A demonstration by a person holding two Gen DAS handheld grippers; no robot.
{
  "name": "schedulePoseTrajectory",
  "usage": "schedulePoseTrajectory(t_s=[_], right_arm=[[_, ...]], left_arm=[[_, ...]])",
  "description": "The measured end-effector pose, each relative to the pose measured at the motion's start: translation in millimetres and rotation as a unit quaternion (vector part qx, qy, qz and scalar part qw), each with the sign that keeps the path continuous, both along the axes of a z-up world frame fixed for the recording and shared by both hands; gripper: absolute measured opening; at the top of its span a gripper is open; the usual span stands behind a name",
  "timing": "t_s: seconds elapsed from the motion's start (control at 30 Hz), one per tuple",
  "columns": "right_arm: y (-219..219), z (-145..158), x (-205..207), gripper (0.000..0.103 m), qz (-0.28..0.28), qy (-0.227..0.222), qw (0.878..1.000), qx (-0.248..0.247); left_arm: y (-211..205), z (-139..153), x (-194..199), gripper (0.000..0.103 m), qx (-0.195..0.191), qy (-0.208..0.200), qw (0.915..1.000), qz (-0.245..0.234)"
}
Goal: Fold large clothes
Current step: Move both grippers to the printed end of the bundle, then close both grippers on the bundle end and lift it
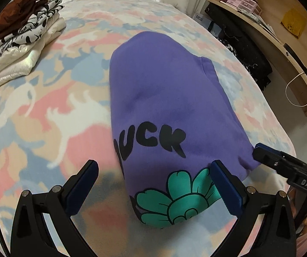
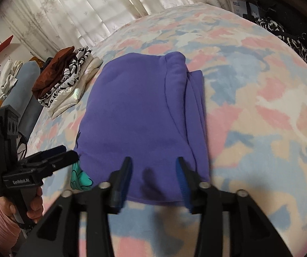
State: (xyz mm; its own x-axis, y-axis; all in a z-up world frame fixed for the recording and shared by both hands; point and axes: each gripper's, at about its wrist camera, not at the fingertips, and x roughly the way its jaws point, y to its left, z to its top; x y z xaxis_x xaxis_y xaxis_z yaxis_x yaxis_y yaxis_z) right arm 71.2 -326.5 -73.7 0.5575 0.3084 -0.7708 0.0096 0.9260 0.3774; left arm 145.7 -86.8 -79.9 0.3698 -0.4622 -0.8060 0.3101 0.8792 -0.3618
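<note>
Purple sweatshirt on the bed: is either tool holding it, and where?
Neither. The folded purple sweatshirt lies free; the left tool and the right tool are both open at its near edge.

Domestic bedroom. Bed (image 1: 46,111) fills both views, covered by fleece blanket in pink, blue, beige and white animal print. Sheer patterned curtains (image 2: 72,15) over window at far side, daylight behind. Stack of folded clothes (image 1: 18,32) on far left of bed: brown, black-and-white print, cream. Wooden shelf unit (image 1: 267,32) at right, holding small pink boxes (image 1: 239,0); dark garments (image 1: 247,57) heaped below. Rolled blue-grey bedding (image 2: 24,94) beside bed at left.
</note>
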Motion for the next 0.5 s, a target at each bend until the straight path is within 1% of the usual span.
schedulePoseTrajectory(t_s=[0.1, 0.2, 0.43, 0.5], right_arm=[[-3.5, 1.6, -0.5, 0.058, 0.000, -0.004, 1.000, 0.000], [-7.3, 0.9, 1.9, 0.062, -0.001, -0.003, 1.000, 0.004], [-13.6, -7.0, 9.8, 0.064, -0.002, 0.007, 1.000, 0.014], [-14.3, -10.1, 12.6, 0.068, 0.000, 0.011, 1.000, 0.017]], left_arm=[[0.5, -3.9, 2.6, 0.103, -0.015, 0.007, 0.9999, 0.002], [1.2, -9.5, 10.3, 0.103, -0.029, 0.017, 0.9994, 0.006], [-2.0, -22.0, 23.0, 0.103, -0.047, 0.036, 0.9982, 0.009], [-1.2, -24.6, 25.5, 0.103, -0.053, 0.039, 0.9978, 0.007]])
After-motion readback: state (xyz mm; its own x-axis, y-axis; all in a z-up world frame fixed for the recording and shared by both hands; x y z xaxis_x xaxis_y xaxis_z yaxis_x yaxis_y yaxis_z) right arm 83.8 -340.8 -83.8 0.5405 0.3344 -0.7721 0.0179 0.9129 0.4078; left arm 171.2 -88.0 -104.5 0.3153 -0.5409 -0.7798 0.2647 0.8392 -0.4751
